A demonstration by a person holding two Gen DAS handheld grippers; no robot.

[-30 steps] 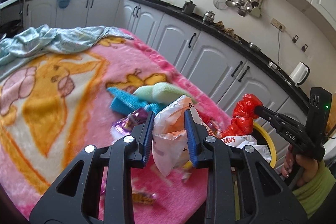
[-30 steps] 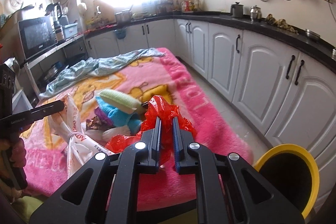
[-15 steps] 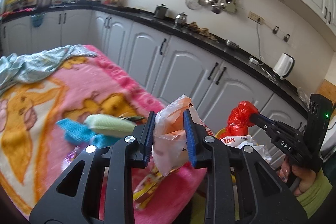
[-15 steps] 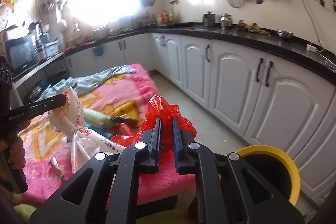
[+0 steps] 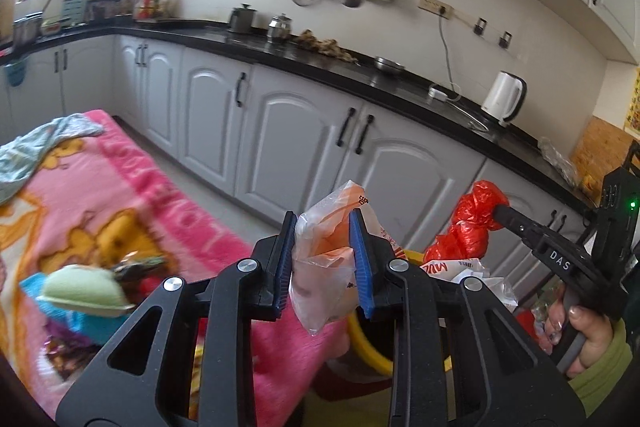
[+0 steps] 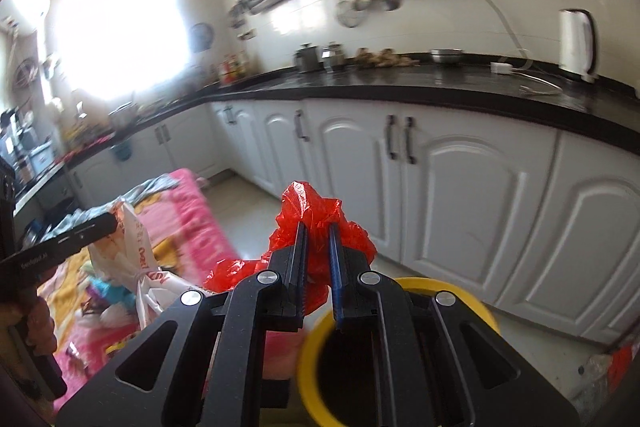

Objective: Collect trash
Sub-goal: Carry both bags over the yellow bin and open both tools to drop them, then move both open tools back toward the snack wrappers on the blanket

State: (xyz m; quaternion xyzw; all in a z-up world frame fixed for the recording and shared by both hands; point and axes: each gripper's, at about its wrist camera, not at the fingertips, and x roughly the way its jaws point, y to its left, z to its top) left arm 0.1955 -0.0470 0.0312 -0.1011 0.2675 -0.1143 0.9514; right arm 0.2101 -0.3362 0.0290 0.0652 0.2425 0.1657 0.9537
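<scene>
carry step: left claw (image 5: 323, 259) pinching crumpled clear-orange plastic wrapper (image 5: 326, 267), right claw (image 6: 318, 259) clamped on crumpled red plastic bag (image 6: 316, 223); next, release both over round yellow-rimmed bin (image 6: 400, 287)

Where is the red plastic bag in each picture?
Left wrist view: the red plastic bag is right of centre, pinched by the right hand-held gripper.
Right wrist view: the red plastic bag is at centre, bunched between the blue pads.
Shared landmark: the white kettle on the black counter.
</scene>
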